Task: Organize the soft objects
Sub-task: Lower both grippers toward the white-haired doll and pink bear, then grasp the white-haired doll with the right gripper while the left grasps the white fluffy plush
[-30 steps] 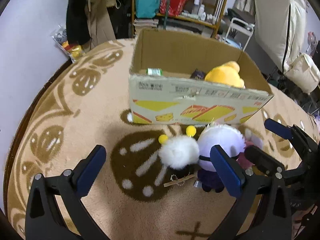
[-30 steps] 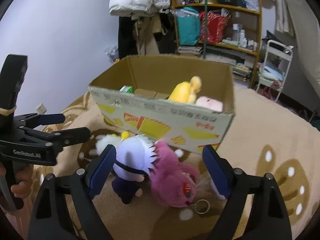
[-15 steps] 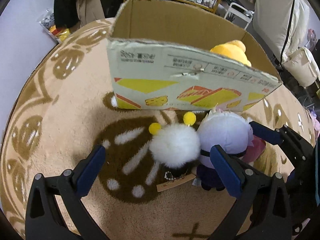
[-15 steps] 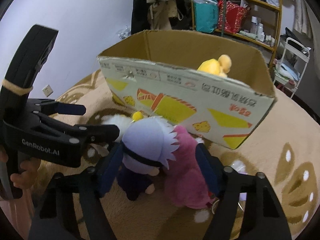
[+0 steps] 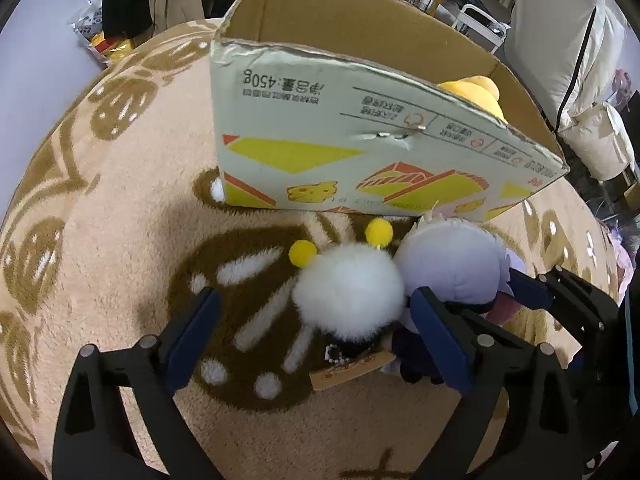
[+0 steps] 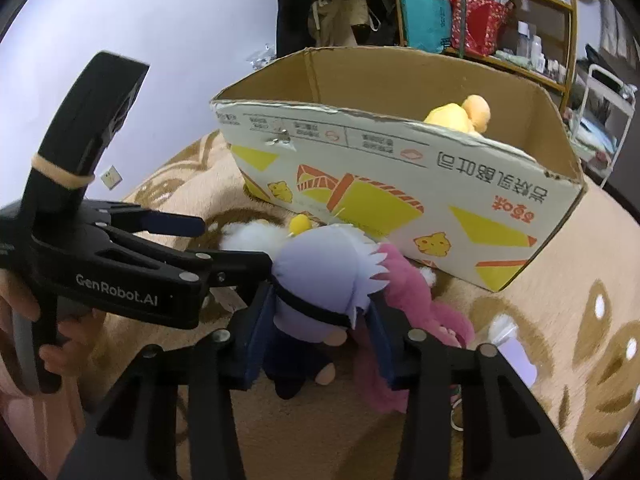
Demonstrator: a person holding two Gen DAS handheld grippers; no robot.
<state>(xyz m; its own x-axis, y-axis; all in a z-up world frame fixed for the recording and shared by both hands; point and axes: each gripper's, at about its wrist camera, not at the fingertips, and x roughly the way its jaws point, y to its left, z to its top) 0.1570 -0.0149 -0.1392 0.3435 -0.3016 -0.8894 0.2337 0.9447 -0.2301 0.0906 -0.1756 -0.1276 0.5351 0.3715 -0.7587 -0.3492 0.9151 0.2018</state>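
Right claw (image 6: 316, 344) clamped on lilac-haired doll (image 6: 320, 280), left claw (image 5: 316, 340) released around white pompom plush (image 5: 348, 292)

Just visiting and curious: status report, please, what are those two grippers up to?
Left gripper open around white fluffy plush. Right gripper closed on lavender-haired doll. Pink plush crowds its side; cardboard box just ahead.

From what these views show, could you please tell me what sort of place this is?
Probably a lived-in home room, perhaps a bedroom or storage corner: a beige patterned plush rug covers the floor, a wooden shelf crowded with bags and bottles lines the wall, and hanging coats sit beside it.
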